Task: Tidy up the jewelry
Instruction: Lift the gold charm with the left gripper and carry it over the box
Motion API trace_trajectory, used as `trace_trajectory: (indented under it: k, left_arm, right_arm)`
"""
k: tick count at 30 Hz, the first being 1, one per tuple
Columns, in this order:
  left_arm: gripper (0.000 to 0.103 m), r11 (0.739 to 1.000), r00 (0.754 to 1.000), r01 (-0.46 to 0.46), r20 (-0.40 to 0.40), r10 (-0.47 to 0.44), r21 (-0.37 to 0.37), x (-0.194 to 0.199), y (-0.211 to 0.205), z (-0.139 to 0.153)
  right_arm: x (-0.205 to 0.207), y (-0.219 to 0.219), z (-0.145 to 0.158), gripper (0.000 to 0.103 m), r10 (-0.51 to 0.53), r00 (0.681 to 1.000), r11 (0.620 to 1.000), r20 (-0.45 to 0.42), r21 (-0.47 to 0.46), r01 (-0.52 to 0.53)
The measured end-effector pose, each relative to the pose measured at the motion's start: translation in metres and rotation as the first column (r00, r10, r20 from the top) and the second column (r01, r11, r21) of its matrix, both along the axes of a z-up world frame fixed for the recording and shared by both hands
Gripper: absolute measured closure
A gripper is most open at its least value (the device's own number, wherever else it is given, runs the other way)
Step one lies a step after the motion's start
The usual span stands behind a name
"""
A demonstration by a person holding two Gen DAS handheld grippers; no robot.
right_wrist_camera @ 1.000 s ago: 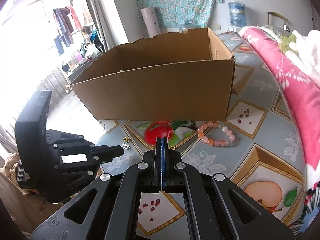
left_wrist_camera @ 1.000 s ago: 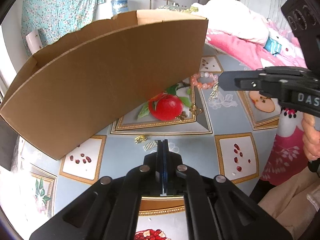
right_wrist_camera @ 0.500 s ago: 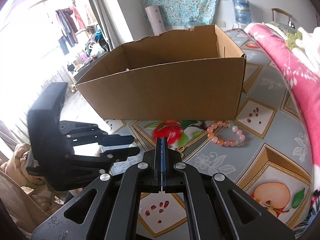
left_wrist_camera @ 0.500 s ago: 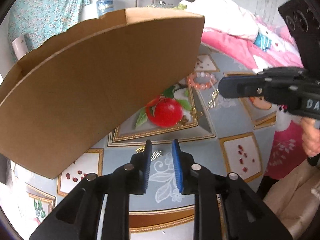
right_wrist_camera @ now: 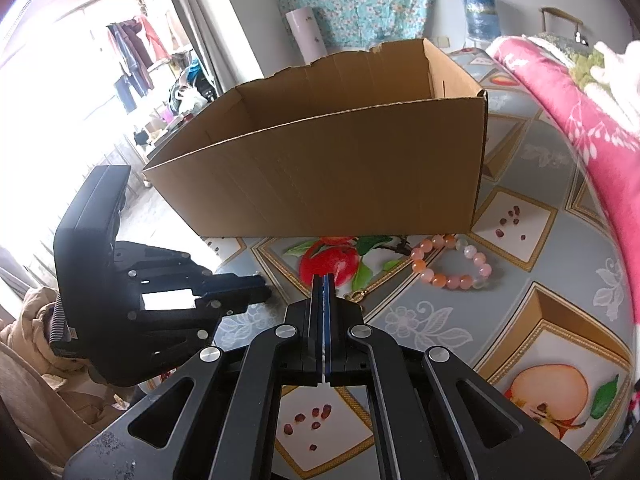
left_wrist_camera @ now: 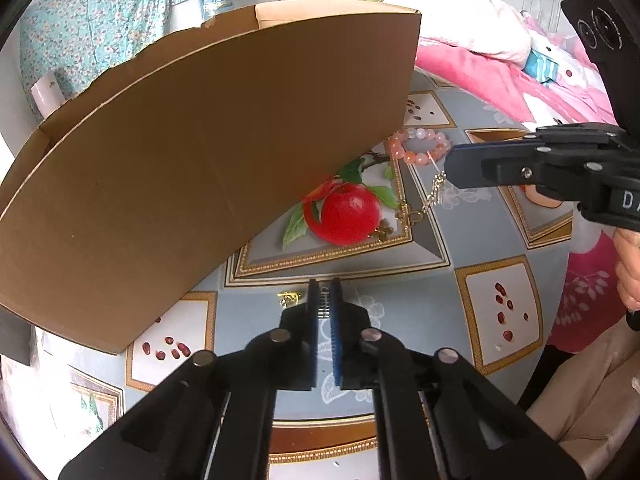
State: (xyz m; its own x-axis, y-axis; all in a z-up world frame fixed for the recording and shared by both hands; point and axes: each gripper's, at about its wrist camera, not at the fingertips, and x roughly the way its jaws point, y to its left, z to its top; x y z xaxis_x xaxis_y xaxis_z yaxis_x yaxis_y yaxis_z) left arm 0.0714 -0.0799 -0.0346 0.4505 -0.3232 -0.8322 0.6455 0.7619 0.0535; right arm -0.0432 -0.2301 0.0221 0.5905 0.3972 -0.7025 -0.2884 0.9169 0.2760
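An open cardboard box [left_wrist_camera: 192, 160] stands on the patterned tablecloth; it also shows in the right wrist view [right_wrist_camera: 340, 168]. My right gripper [right_wrist_camera: 323, 280] is shut on a thin gold chain [left_wrist_camera: 436, 190], which hangs from its tip [left_wrist_camera: 450, 166] above the cloth. A pink bead bracelet [left_wrist_camera: 420, 148] lies beside the box corner, also in the right wrist view [right_wrist_camera: 452, 264]. My left gripper [left_wrist_camera: 325, 292] is low over the cloth, jaws narrowly apart around a small silver piece; a small gold piece [left_wrist_camera: 290, 298] lies just left. More gold jewelry [left_wrist_camera: 404, 216] lies by the printed apple.
A pink blanket [left_wrist_camera: 500, 76] and white bedding lie to the right of the table. The box fills the back left of the table. The person's hand [left_wrist_camera: 628, 264] and beige clothing sit at the right edge. A water jug [right_wrist_camera: 480, 16] stands far behind.
My left gripper opened from shut, dropped toward the cloth and its jaws narrowed around the silver piece. My right gripper lifted the gold chain higher.
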Motion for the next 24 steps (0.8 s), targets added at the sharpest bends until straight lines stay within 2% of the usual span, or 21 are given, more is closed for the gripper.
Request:
trace_trajectory:
  k: [6,13,16,18,24]
  left_arm:
    - [0.099,1.0,1.0,-0.002,0.018,0.002,0.007,-0.001,-0.002,0.0]
    - [0.099,1.0,1.0,-0.002,0.025,0.002,-0.029,-0.007,0.004,0.007]
    - [0.099,0.997,0.998,-0.004,0.055,0.008,-0.075,-0.013,0.012,0.029]
    - [0.099,0.991,0.996,0.002,0.087,0.01,-0.134,-0.016,0.02,0.056]
    - [0.099,0.954,0.98,0.02,0.194,0.041,-0.3,-0.006,0.036,0.136]
  right_arm:
    - [-0.002,-0.004,0.002,0.103,-0.01,1.0,1.0,0.007,0.004,0.01]
    - [-0.006,-0.003,0.009,0.103,-0.013,0.999,1.0,0.03,-0.004,0.013]
    - [-0.008,-0.002,0.022,0.103,-0.006,0.998,1.0,0.06,0.0,0.006]
    - [-0.009,-0.004,0.038,0.103,0.001,0.995,1.0,0.096,0.018,-0.003]
    - [0.007,-0.007,0.104,0.103,0.056,0.965,0.992,0.258,0.093,-0.083]
